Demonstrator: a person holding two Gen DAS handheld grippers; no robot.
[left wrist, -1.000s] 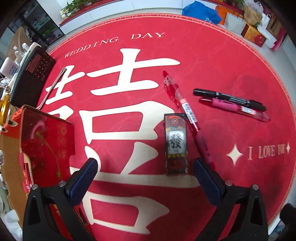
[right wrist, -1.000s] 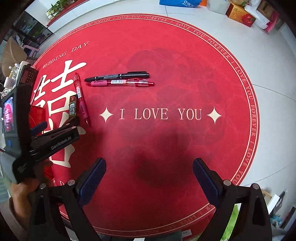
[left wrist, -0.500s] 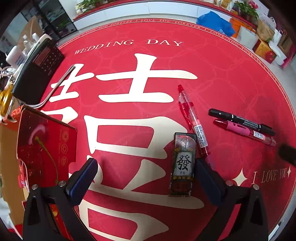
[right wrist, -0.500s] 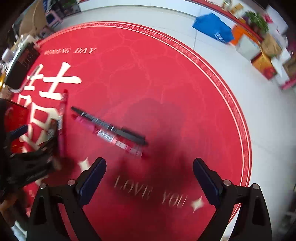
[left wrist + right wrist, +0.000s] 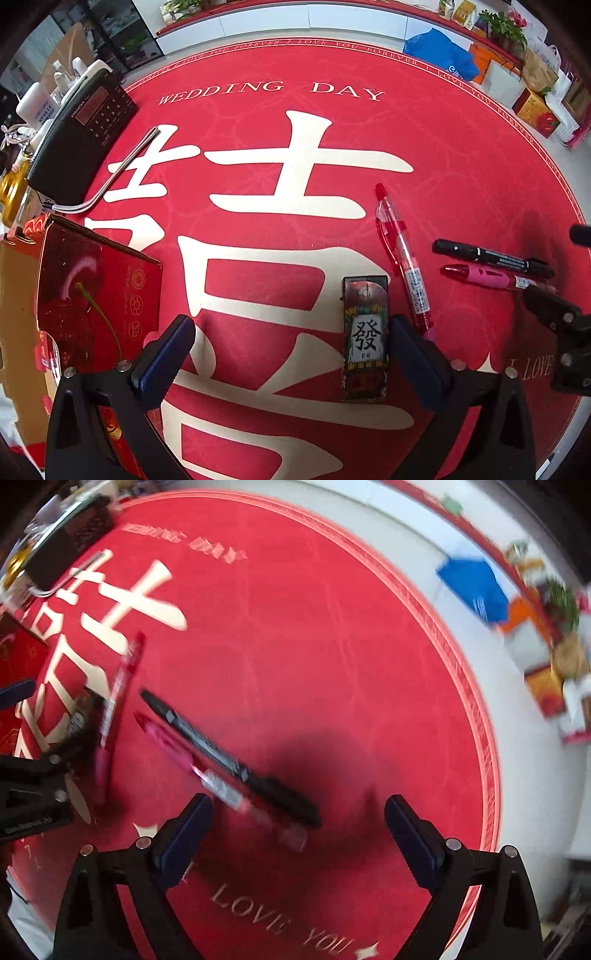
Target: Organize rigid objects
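While both pairs of jaws stood wide open and empty, the right gripper (image 5: 297, 834) hung nearest the black marker (image 5: 229, 760) and pink pen (image 5: 218, 782), lying side by side with their long axes slanting across its gap. Farther off, the left gripper (image 5: 291, 354) faced the lighter (image 5: 365, 332); motion blur hid the pens' detail

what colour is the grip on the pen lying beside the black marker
Pink grip, on the pen beside the black marker; clearest in the left wrist view.
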